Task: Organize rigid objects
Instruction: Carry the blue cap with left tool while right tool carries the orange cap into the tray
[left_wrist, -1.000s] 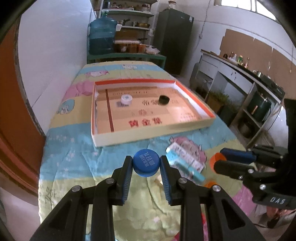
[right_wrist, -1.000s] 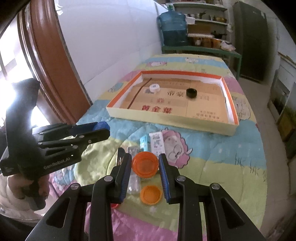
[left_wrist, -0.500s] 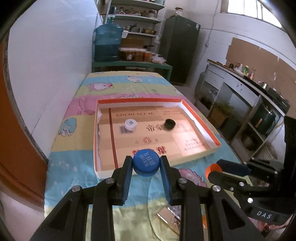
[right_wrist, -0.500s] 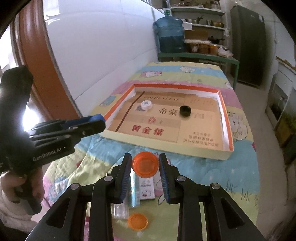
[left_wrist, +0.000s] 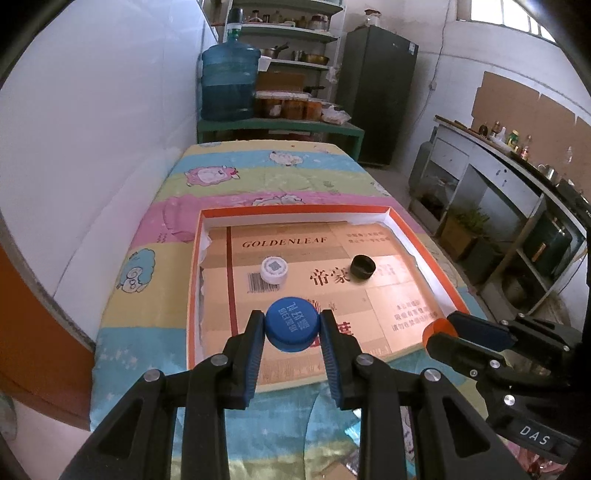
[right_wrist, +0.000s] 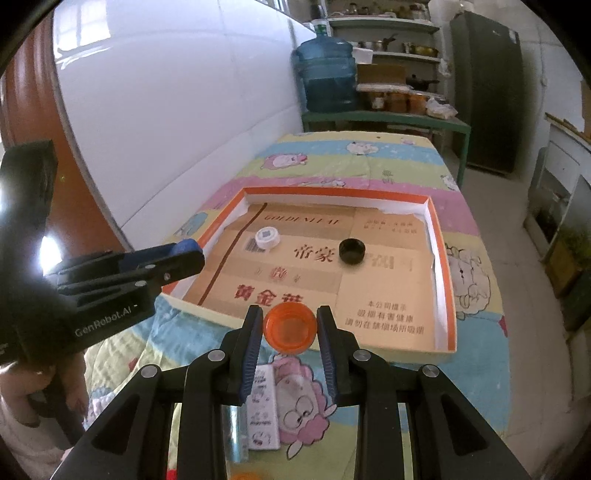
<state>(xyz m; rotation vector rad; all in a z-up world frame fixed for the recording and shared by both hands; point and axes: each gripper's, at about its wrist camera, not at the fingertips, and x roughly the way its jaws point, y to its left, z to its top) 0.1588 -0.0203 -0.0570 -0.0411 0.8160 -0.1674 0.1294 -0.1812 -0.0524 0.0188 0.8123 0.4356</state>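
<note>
left wrist view: round blue cap (left_wrist: 292, 328), printed top, between fingers (left_wrist: 254, 343).

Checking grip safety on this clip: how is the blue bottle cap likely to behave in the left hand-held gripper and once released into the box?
The blue bottle cap looks like stiff plastic, so it probably won't deform between the left hand-held gripper pads. Small and hollow, it's likely light. Dropped on edge into the box, it might roll; flat, it should sit still.
</note>
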